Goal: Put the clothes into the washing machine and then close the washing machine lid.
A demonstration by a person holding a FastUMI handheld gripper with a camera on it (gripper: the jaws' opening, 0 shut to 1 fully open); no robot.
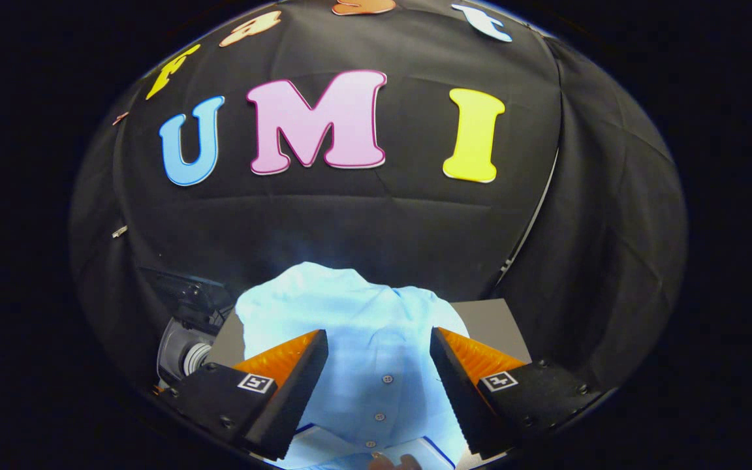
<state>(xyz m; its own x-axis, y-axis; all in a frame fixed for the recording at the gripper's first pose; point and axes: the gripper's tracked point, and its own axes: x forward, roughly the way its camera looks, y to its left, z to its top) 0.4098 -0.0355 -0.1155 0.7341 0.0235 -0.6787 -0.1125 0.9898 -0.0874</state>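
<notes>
- The washing machine [188, 349] shows at about eight o'clock from the fingers: a grey rounded part with dark fittings above it, low against the black cloth wall [350, 222]. What lies inside it cannot be told from here.
- A flat grey surface [484, 326] sits beyond the fingers, showing at about one o'clock of the garment and again as a sliver at its ten o'clock side.
- A light blue button-up shirt [356, 320] lies bunched on that surface, its heap rising just ahead of the fingers toward twelve o'clock. A row of small buttons runs down its front between the fingers.
- The gripper [379, 382] is spread wide, its jaws well apart. The shirt's front fills the gap between them.
- The fingers flank the cloth at nine and three o'clock; whether either one presses on the fabric cannot be told, and nothing is pinched.
- At six o'clock, under the shirt's lower hem, a white edge with a dark line [438, 447] peeks out.
</notes>
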